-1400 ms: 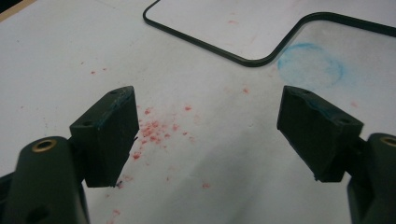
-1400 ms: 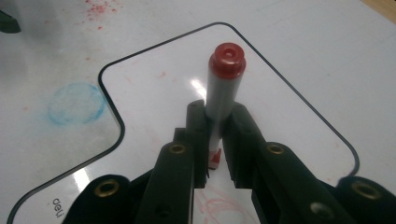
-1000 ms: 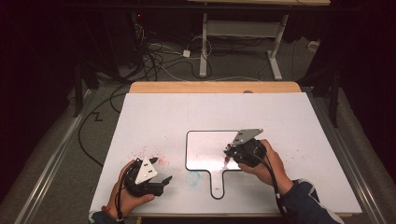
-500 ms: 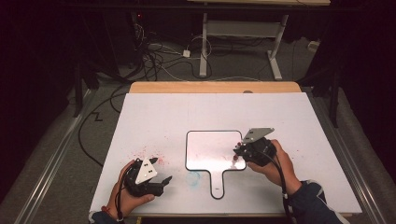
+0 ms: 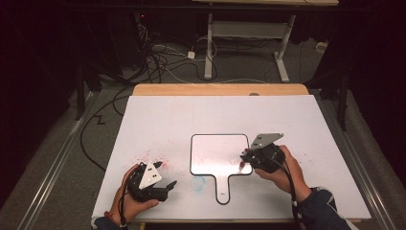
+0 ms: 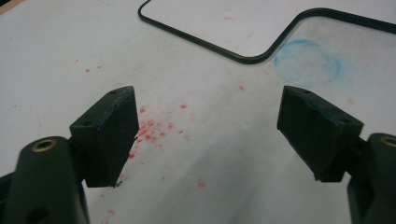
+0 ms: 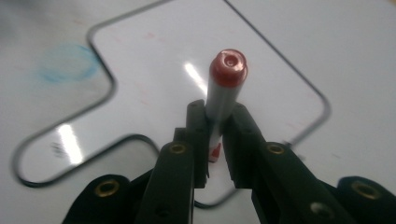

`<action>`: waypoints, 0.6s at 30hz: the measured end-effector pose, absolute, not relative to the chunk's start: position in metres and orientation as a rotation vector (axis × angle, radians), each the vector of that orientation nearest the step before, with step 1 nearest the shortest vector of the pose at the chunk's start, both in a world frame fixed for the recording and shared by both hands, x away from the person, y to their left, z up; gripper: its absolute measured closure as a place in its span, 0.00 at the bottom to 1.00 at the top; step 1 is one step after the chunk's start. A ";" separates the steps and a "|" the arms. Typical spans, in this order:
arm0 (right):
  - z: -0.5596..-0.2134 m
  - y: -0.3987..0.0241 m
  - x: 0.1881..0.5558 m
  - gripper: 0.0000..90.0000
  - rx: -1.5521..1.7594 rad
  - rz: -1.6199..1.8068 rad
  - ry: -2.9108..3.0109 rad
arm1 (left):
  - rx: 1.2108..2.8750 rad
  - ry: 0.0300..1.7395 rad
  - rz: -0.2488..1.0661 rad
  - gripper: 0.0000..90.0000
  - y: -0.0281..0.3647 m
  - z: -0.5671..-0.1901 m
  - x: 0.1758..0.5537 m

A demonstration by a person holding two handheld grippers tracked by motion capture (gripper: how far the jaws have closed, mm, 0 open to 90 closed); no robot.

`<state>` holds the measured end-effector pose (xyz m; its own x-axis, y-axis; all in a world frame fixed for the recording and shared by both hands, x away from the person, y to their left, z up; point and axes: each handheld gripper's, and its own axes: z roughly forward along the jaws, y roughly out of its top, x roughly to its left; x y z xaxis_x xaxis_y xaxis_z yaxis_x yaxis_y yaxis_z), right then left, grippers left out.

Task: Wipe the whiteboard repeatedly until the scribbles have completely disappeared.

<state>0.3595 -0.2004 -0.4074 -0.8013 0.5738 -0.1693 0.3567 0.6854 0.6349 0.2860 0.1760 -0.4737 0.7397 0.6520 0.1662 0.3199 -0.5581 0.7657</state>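
A small paddle-shaped whiteboard point(image 5: 213, 153) with a black rim lies in the middle of the table, its handle toward the person; the same whiteboard point(image 7: 196, 60) spreads under the right jaws. My right gripper point(image 5: 245, 158) hovers at the board's right edge, shut on a grey marker with a red cap point(image 7: 224, 88) that stands up between its jaws. My left gripper point(image 5: 165, 182) rests near the front left of the table, open with nothing between its fingers point(image 6: 107, 135). Its jaws point toward the whiteboard point(image 6: 261, 28).
The white table top point(image 5: 167, 120) carries red marker specks point(image 6: 149, 128) and a faint blue smudged ring point(image 6: 306, 60) beside the board's handle. Behind the table, on the floor, are cables and a desk frame point(image 5: 249, 33).
My right gripper has drifted to the right with the marker, from over the board's right part to its right edge. The left gripper has stayed put.
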 end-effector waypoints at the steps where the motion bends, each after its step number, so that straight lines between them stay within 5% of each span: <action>1: -0.408 -0.205 0.361 0.91 0.749 0.856 2.532 | 2.190 0.729 0.569 0.22 0.176 -0.474 0.286; 18: -0.409 -0.215 0.359 0.91 0.751 0.870 2.513 | 2.191 0.723 0.574 0.22 0.174 -0.474 0.287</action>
